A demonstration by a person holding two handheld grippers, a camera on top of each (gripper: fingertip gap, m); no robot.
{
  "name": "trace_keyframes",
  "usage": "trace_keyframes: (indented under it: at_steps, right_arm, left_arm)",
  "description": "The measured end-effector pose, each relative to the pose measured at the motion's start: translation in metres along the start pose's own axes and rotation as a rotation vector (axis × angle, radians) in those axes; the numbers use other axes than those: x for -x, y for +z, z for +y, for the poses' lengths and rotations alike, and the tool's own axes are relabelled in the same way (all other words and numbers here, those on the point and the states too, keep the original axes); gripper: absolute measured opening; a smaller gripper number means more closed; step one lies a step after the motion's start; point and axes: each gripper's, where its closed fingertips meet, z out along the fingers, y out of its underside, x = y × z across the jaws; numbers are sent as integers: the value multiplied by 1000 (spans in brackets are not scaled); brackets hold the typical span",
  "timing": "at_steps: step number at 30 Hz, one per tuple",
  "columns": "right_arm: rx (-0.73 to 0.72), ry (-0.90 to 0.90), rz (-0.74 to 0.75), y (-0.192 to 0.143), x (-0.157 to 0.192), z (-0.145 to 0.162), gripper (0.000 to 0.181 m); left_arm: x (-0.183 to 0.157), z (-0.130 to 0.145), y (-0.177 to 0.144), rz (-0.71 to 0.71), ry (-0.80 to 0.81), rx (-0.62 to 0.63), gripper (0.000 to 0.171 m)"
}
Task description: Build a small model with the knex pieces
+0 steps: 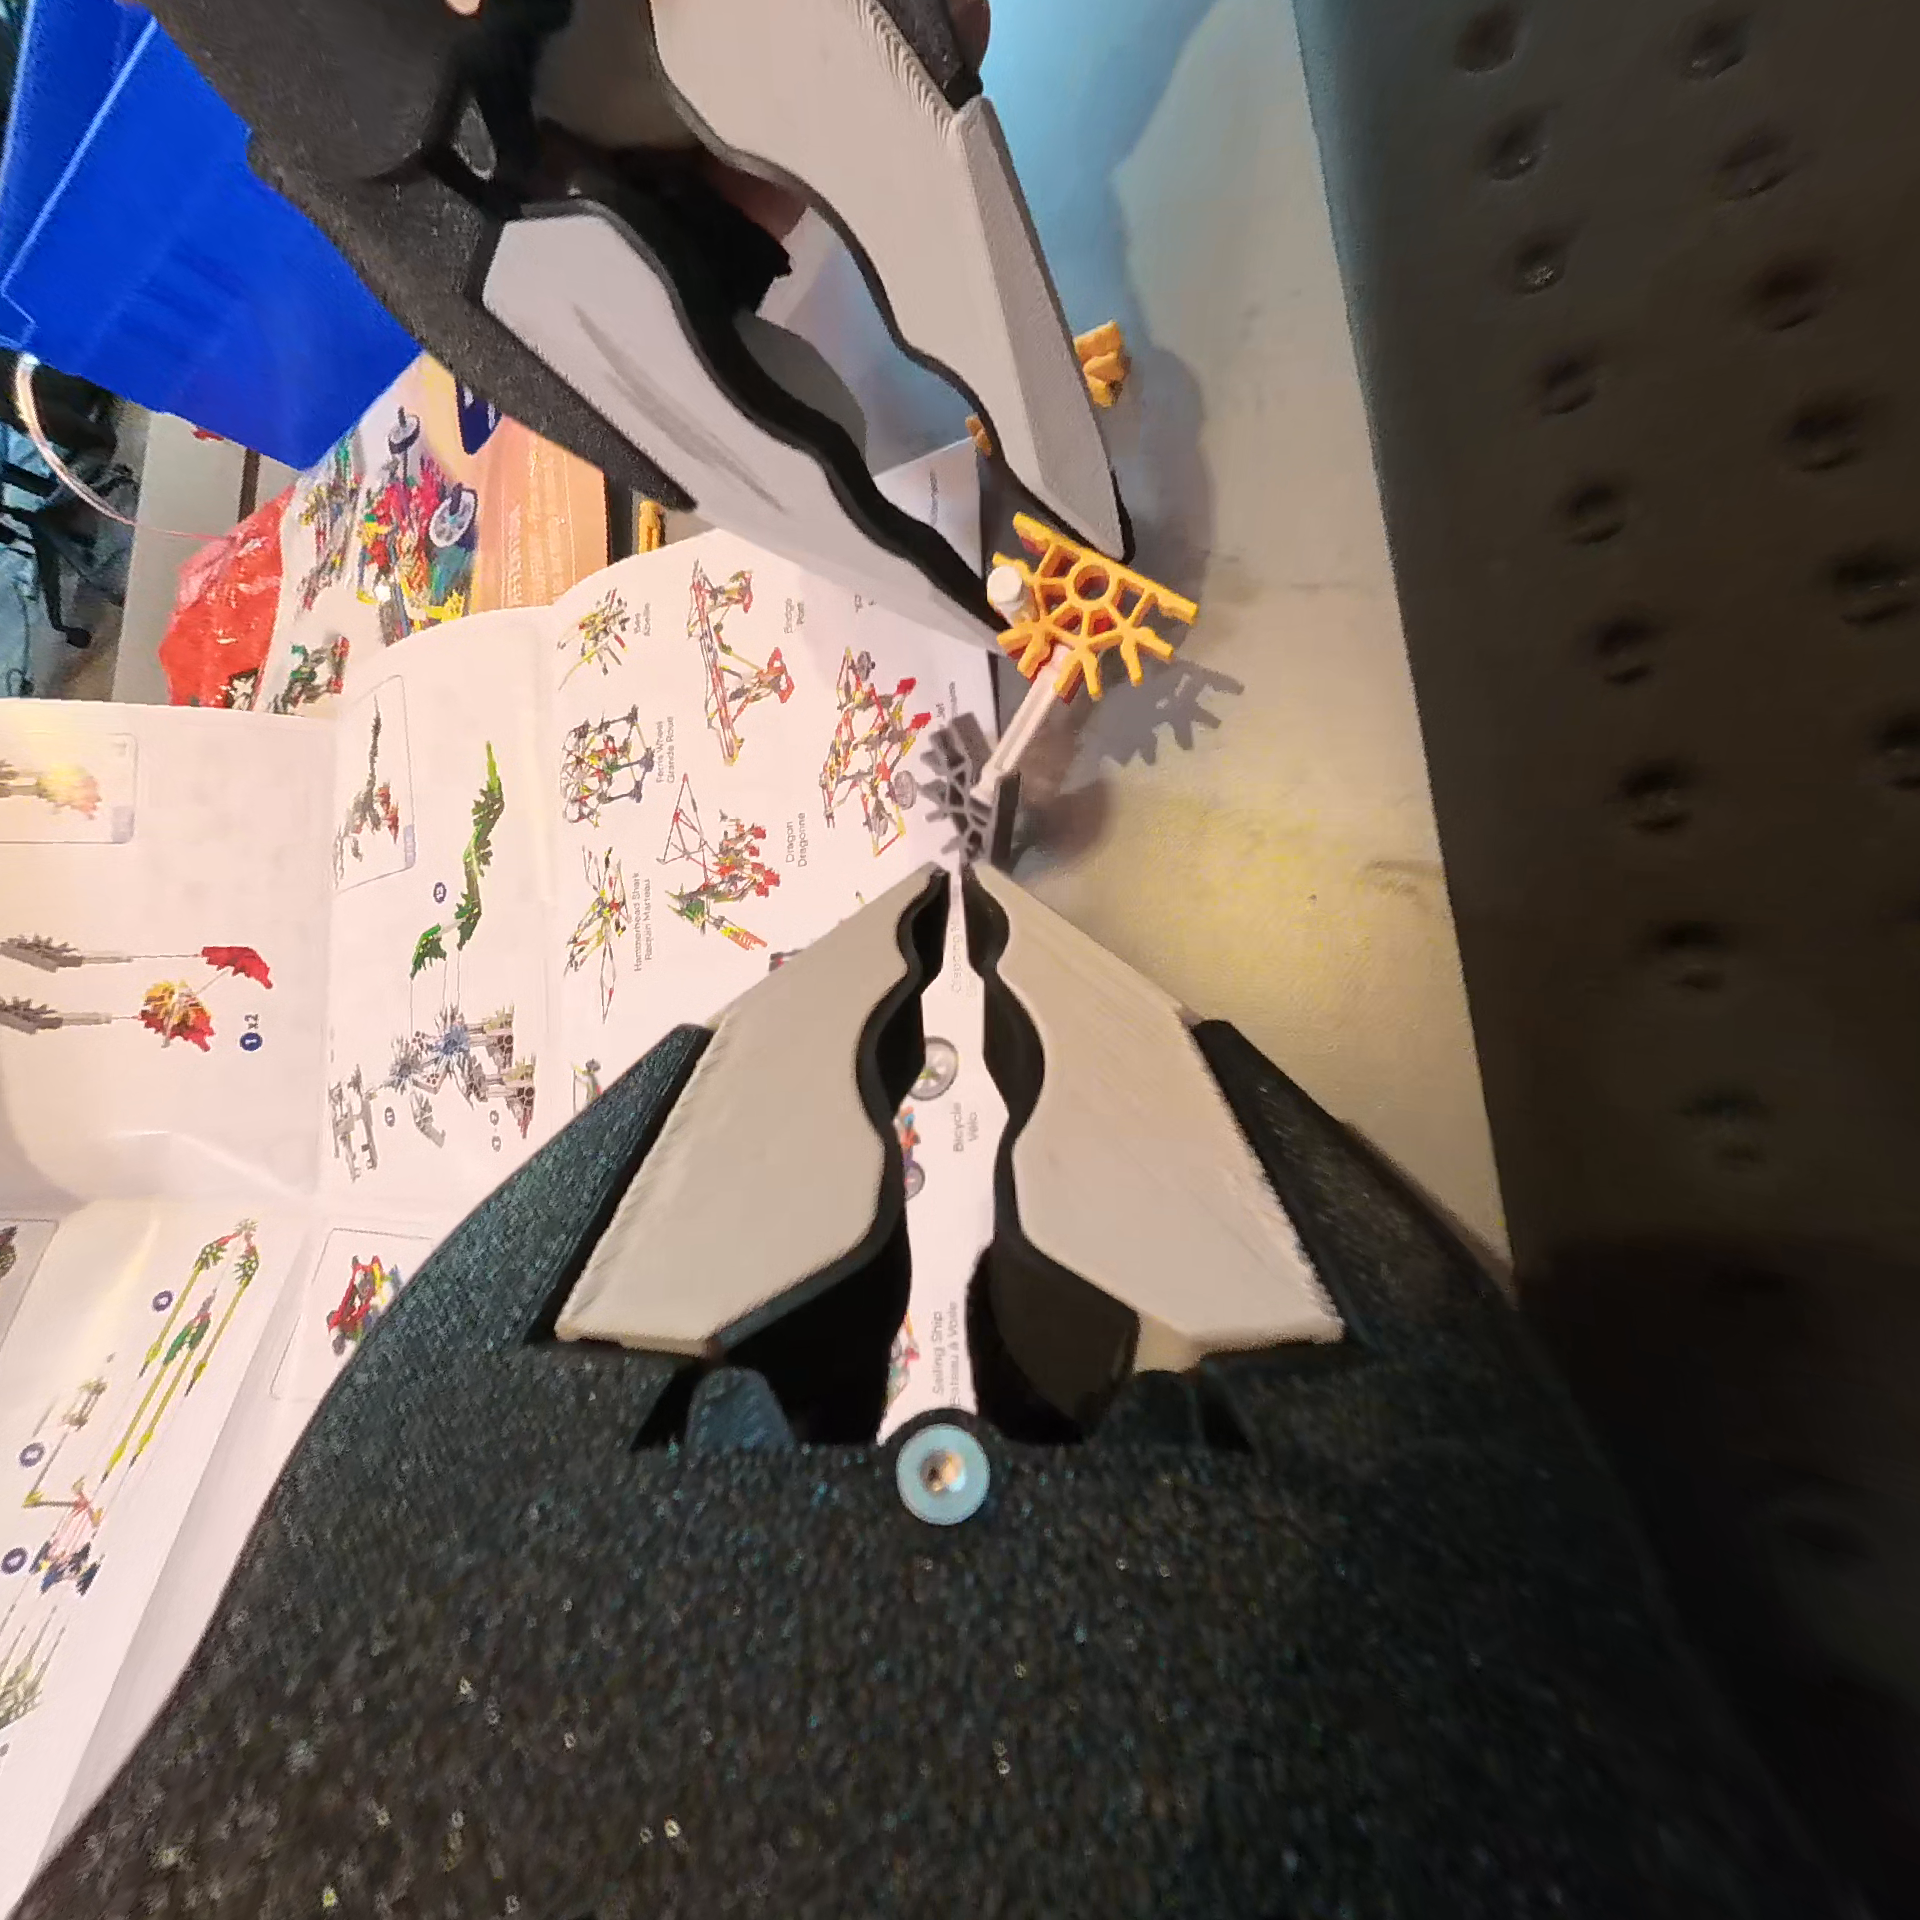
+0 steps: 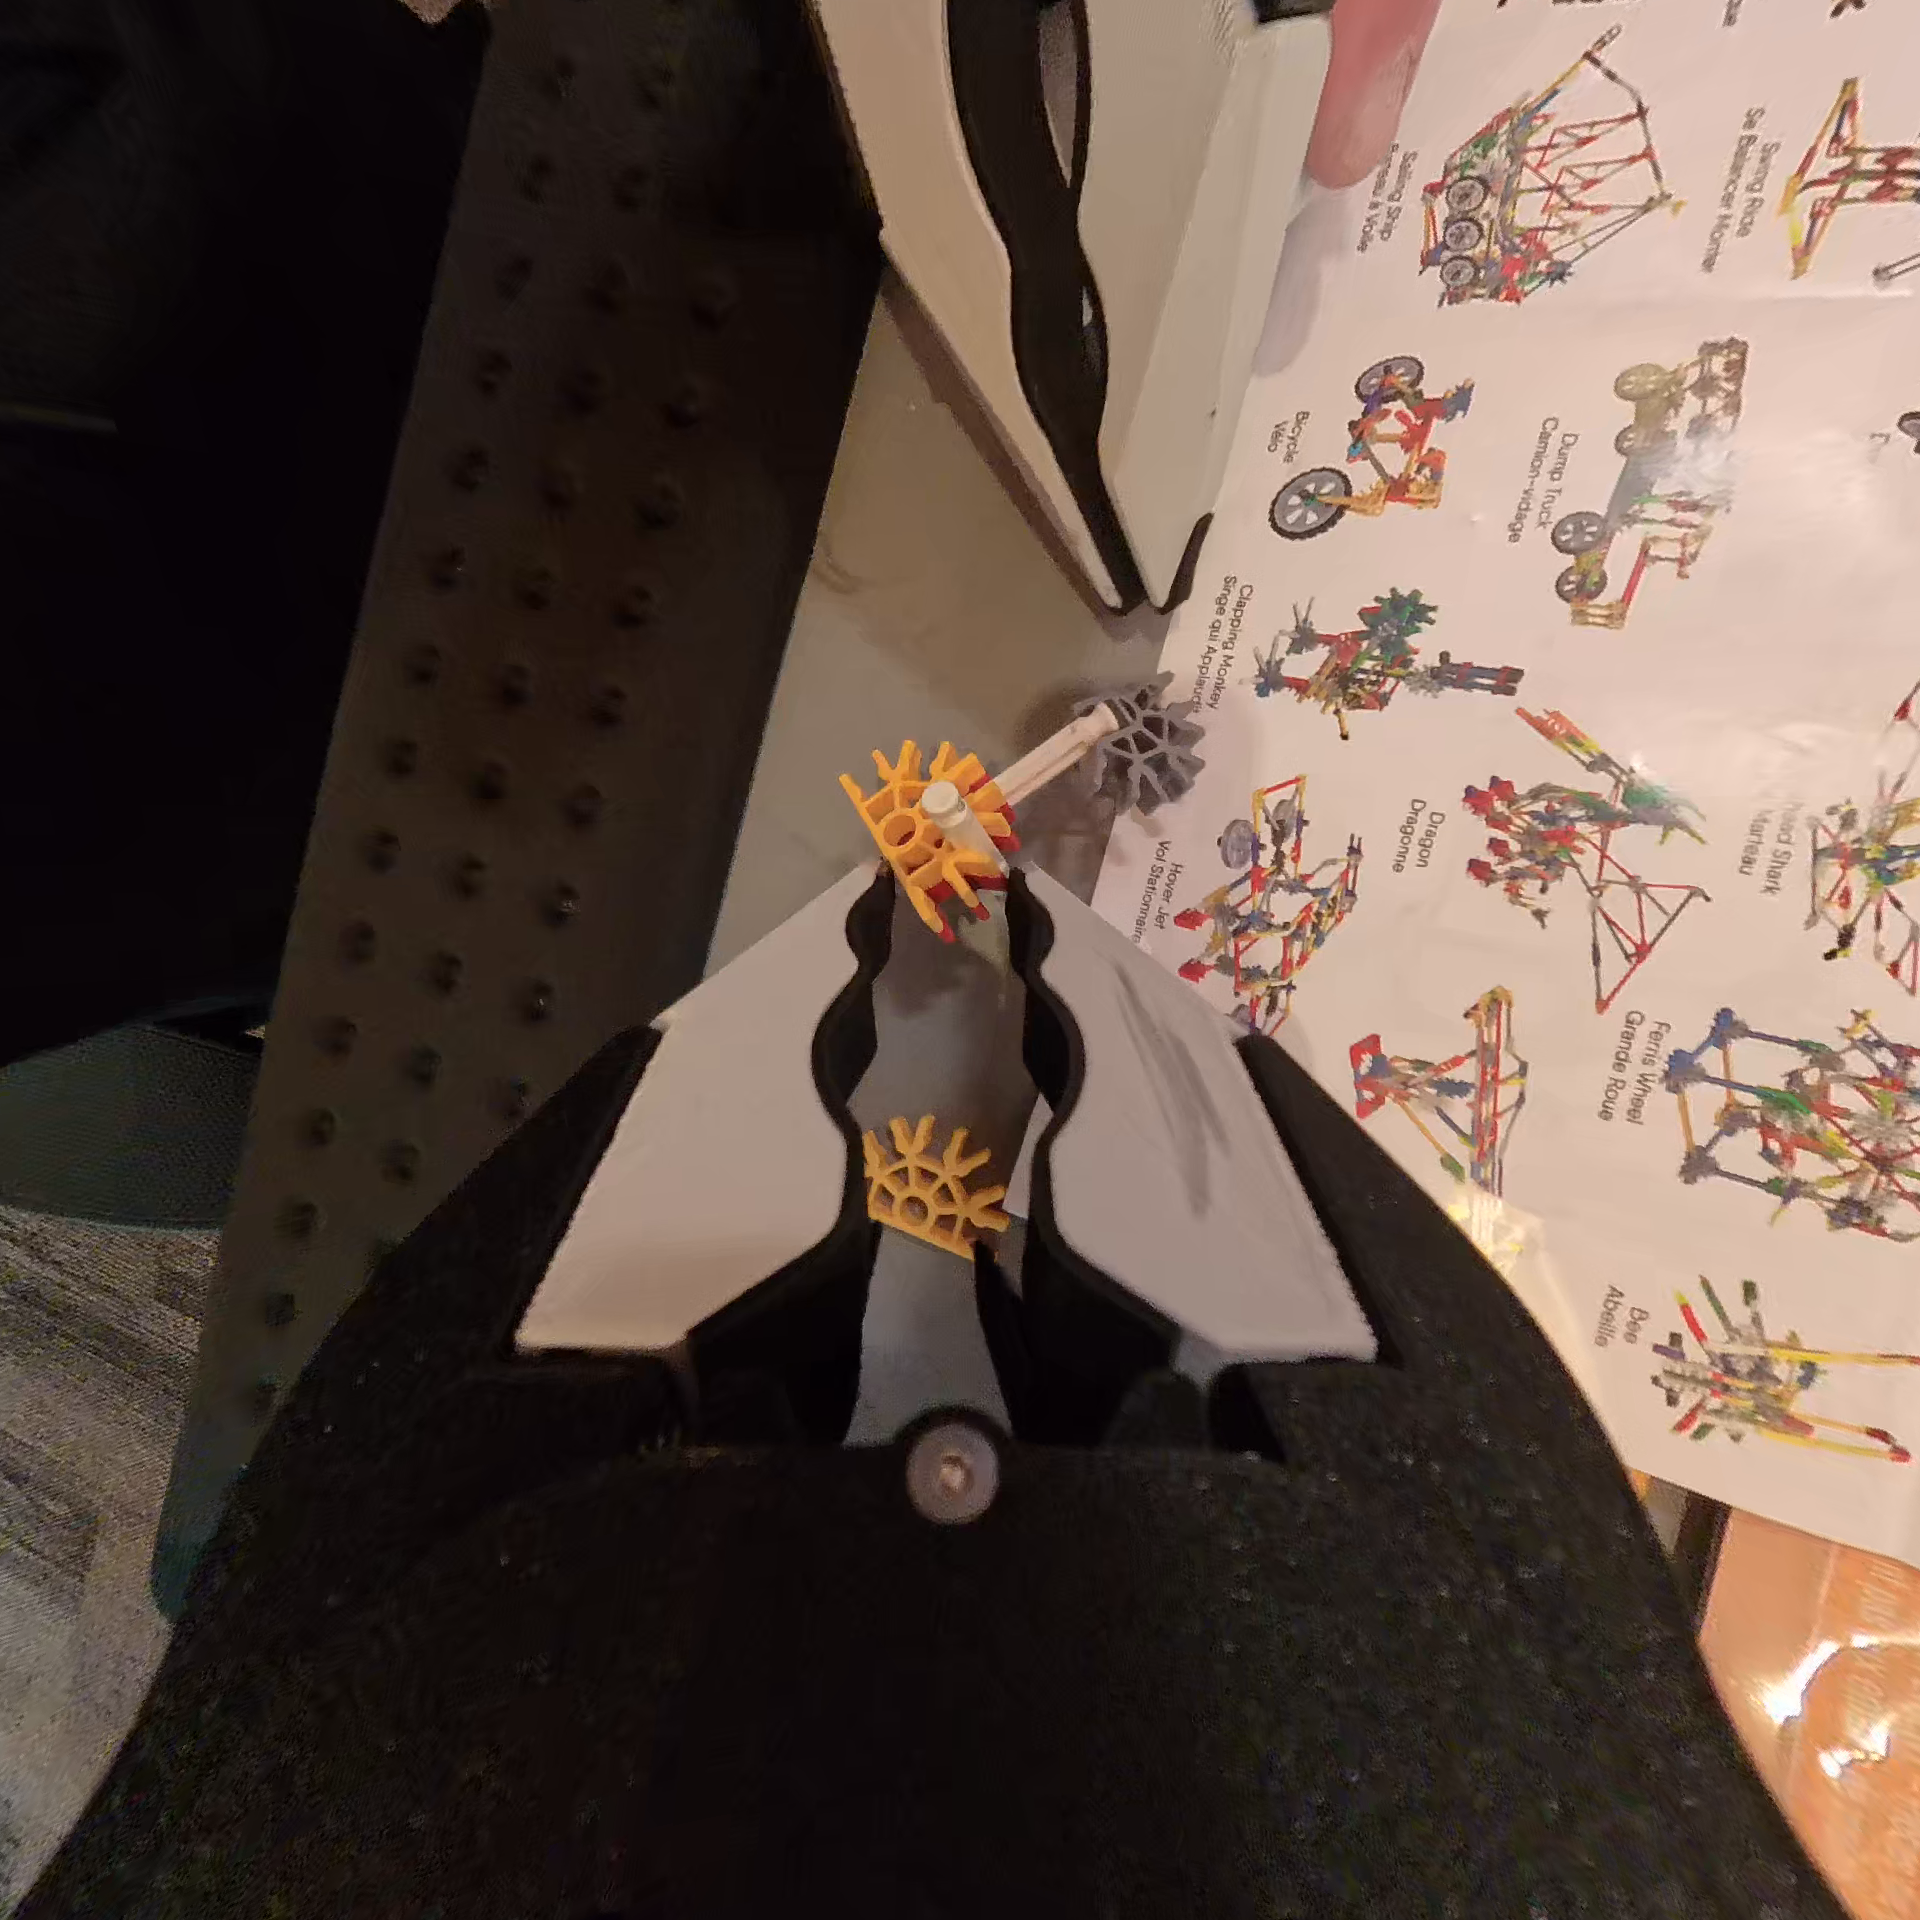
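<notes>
My right gripper is shut on a yellow snowflake connector with a red connector behind it, just above the table. A white rod runs from this connector to a grey connector at the edge of the instruction sheet. In the left wrist view the right gripper comes in from above, on the yellow connector. My left gripper is shut and empty. Its tips sit just short of the grey connector, over the sheet. It also shows in the right wrist view.
A folded instruction sheet with model pictures covers the table. A loose yellow connector lies under my right gripper; more yellow pieces lie beyond. A black dimpled panel borders the table. A blue box and red bag stand far left. About 6 centimetres separates my left fingertips from my right.
</notes>
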Motion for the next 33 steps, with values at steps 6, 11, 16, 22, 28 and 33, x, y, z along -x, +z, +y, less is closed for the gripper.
trace_keyframes:
  at_steps: [6,11,16,22,28,33]
  right_arm:
    - [-19,-39,7,1,1,-5,21]
    - [14,-62,18,1,2,-1,20]
    - [96,-59,4,9,4,14,21]
    - [92,-31,-10,8,4,14,21]
    - [95,-46,-20,7,6,13,20]
    - [103,-48,-31,2,9,15,20]
  left_arm:
    - [-3,10,7,41,-75,34,34]
    - [-7,11,11,54,-82,41,38]
    - [-9,10,12,61,-82,44,34]
    - [-10,10,13,74,-108,47,31]
    - [-10,10,15,86,-132,45,30]
    - [-9,10,15,86,-134,47,30]
